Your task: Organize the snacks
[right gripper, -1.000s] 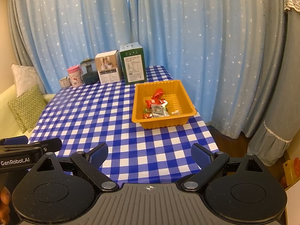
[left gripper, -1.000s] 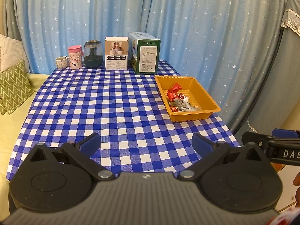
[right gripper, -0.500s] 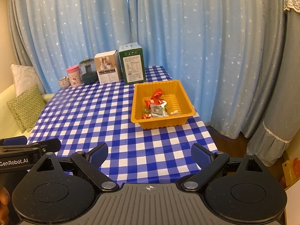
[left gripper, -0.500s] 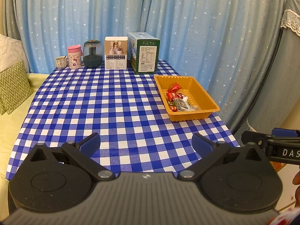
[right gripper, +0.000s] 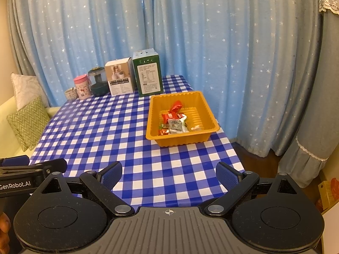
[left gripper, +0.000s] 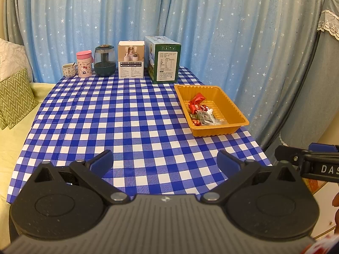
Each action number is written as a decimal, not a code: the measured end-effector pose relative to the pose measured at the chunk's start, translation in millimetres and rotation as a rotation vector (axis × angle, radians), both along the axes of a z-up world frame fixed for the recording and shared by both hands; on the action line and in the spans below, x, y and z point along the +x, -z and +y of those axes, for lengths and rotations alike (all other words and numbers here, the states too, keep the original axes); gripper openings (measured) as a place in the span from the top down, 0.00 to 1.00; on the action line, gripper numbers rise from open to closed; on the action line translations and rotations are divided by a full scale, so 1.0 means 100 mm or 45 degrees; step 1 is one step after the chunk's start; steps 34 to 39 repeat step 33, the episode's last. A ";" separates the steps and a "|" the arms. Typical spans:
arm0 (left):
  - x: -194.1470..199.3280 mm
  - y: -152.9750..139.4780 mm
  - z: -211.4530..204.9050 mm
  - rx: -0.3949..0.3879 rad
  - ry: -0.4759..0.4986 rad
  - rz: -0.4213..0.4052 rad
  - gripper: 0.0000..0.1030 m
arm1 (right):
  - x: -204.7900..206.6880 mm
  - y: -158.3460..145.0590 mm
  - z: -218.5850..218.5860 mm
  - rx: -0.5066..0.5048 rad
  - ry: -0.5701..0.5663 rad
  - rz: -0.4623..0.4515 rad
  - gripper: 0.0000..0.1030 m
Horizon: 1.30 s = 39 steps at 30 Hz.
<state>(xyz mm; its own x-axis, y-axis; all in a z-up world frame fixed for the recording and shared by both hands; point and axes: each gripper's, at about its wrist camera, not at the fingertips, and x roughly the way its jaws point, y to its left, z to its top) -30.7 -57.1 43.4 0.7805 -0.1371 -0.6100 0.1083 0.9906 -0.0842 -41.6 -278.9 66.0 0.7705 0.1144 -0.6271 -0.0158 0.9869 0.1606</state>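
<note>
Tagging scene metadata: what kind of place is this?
Likely a home living or dining corner: a table with a checked tablecloth, star-print curtains behind it, and a cushioned sofa alongside.

This is a home, a lived-in sitting or dining corner. Star-printed blue curtains (left gripper: 211, 31) hang along the whole back wall. The counter (left gripper: 127, 116) wears a blue-and-white checked cloth, and beside it stands a pale yellow sofa (left gripper: 12, 144) with a green zigzag cushion (left gripper: 14, 97). Along the counter's far edge stand a small cup with a spoon (left gripper: 68, 70), a pink cartoon-cat tumbler (left gripper: 84, 64) and two retail boxes (left gripper: 131, 59). A lace-trimmed fabric cover (right gripper: 313, 127) hangs at the right.
</note>
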 end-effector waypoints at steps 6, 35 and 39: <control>0.00 0.01 -0.01 0.000 0.000 0.002 0.00 | 0.00 0.00 0.00 -0.002 0.000 0.002 0.08; 0.02 0.06 -0.03 0.000 0.006 -0.008 0.00 | 0.01 0.01 -0.01 -0.003 0.003 0.001 0.08; 0.02 0.06 -0.03 0.000 0.006 -0.008 0.00 | 0.01 0.01 -0.01 -0.003 0.003 0.001 0.08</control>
